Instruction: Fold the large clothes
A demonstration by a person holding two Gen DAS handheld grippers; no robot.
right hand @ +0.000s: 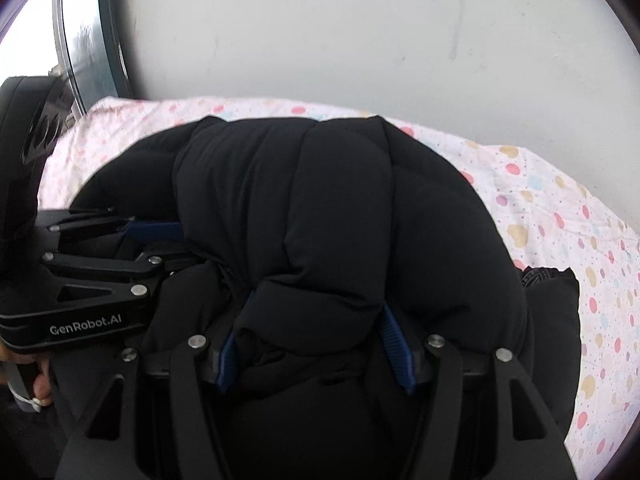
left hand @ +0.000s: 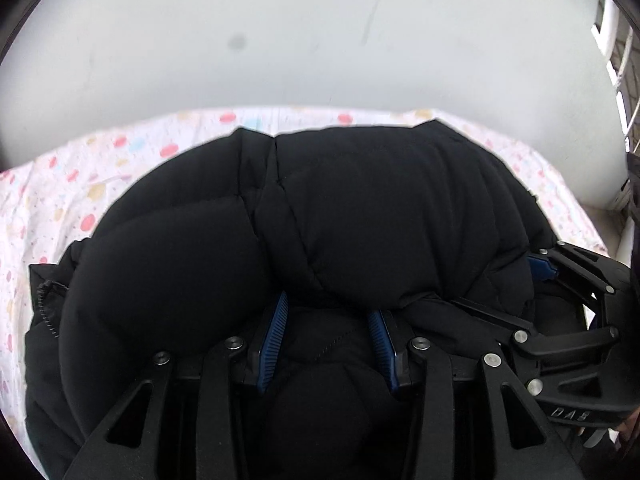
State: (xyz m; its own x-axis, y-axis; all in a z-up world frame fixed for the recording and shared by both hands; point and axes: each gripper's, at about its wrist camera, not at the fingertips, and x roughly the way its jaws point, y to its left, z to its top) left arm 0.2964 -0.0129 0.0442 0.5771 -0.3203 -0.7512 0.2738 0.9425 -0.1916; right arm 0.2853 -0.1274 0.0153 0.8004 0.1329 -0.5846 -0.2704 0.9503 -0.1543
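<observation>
A black puffer jacket point(left hand: 380, 200) lies bunched in a thick fold on a dotted bed sheet point(left hand: 100, 184). My left gripper point(left hand: 328, 306) has its blue pads point(left hand: 276, 340) pressed on a wad of the jacket, with the tips tucked under the puffy fold. In the right wrist view my right gripper point(right hand: 318, 304) is shut on another thick roll of the same jacket point(right hand: 340, 208). The two grippers sit side by side on the near edge. The right gripper point(left hand: 516, 284) shows at the right edge of the left wrist view, and the left gripper point(right hand: 176, 244) at the left edge of the right wrist view.
A plain pale wall point(left hand: 320, 40) rises just behind the bed. A shiny metal-framed panel point(right hand: 80, 40) stands at the back left. The sheet point(right hand: 560, 240) spreads out to the right of the jacket. A zipper end point(left hand: 48, 304) sticks out at the left. A person's hand point(right hand: 40, 392) holds the left gripper's handle.
</observation>
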